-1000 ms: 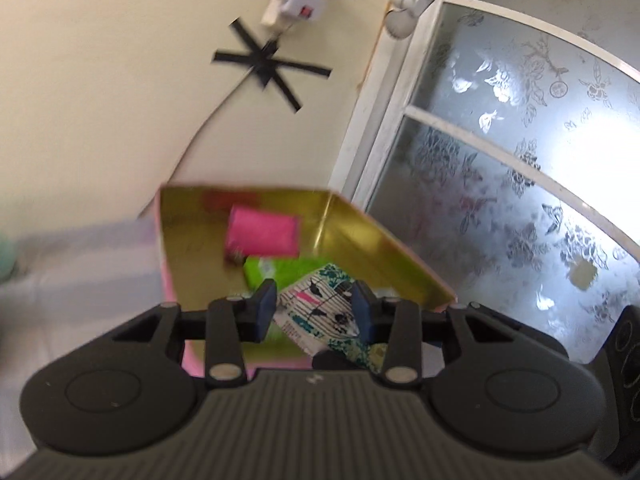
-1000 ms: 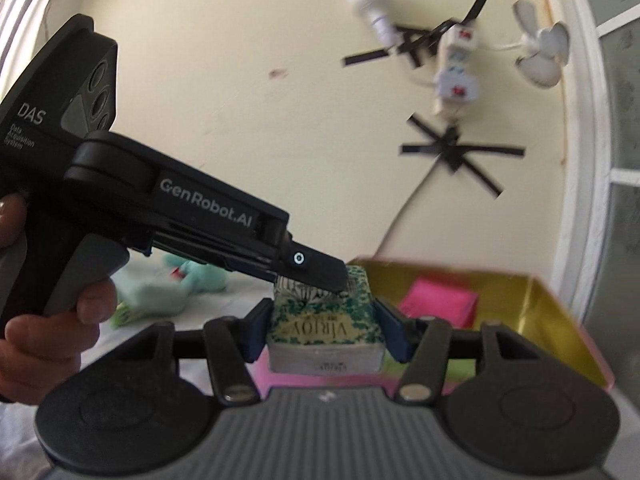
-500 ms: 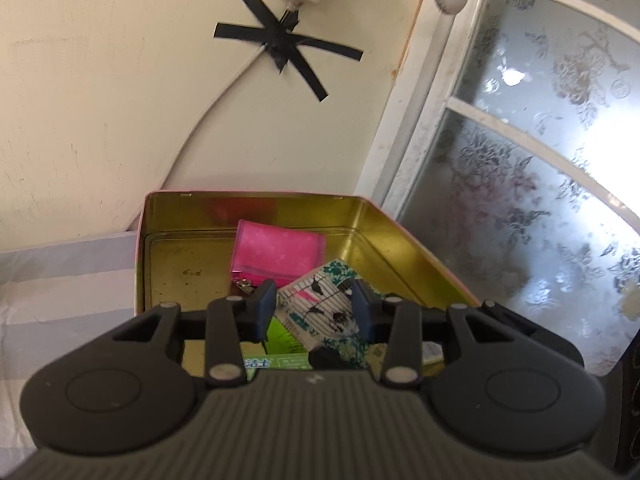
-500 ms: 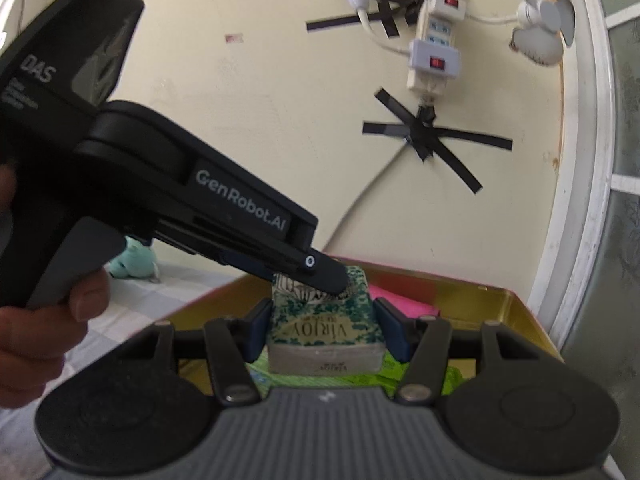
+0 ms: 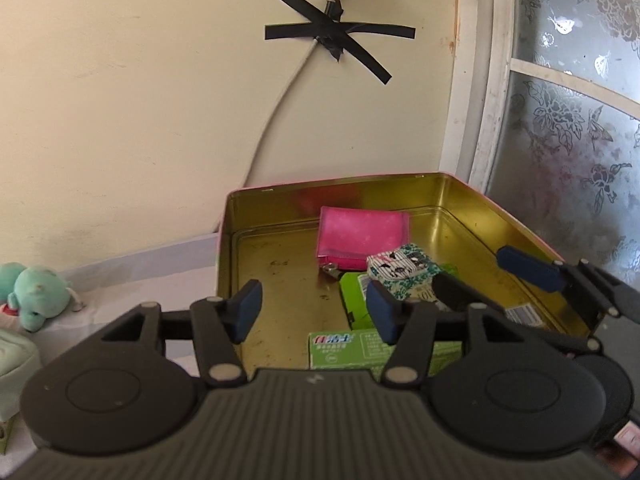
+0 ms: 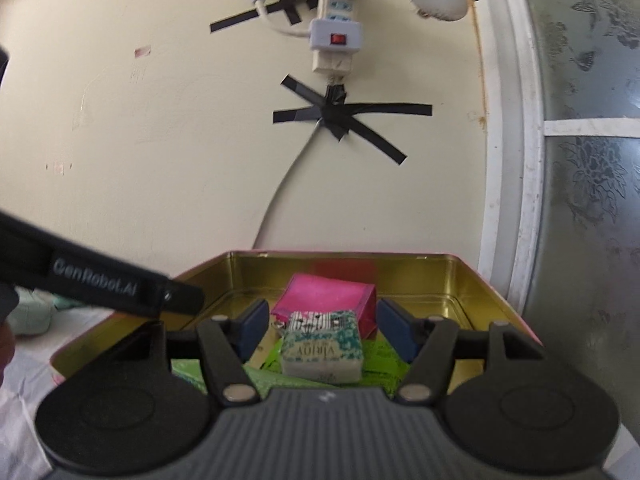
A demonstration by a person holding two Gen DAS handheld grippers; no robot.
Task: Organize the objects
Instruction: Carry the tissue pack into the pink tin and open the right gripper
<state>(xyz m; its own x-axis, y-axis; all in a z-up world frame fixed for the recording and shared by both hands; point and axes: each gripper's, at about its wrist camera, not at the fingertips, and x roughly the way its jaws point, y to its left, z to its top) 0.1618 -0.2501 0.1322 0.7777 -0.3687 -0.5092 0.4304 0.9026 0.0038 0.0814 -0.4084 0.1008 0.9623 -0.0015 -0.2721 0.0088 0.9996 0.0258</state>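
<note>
At the far left a teal plush toy (image 5: 30,294) sits on the pale cloth-covered counter (image 5: 120,280) against the cream wall, well apart from the gold tin (image 5: 472,196) that stands open near the window frame. The left tool (image 5: 316,308) hangs over the tin's near left part with its fingers spread wide and nothing between them; only bare gold floor shows in the gap. In the right wrist view its black body, printed with a brand name, crosses the lower left, its tip over the tin's left rim. Further right, inside the tin, a pink pouch (image 5: 360,236) lies toward the back wall, with a small metal clip just in front of its lower left corner. In front of the pouch a small patterned box (image 6: 322,346) in white and teal rests on top of green packets (image 5: 356,348) that cover the tin's near right floor; one end of the box touches the pouch's front edge. The right tool (image 6: 320,328) hovers over this box with its fingers wide apart on either side, neither blue pad touching it, so the box lies free in the tin. In the left wrist view the right tool comes in from the right edge, one dark finger just beside the box and the other out by the tin's right wall. Above the tin a white cable (image 6: 288,184) runs up the wall to crossed black tape (image 6: 340,116) and a power strip (image 6: 336,36)
</note>
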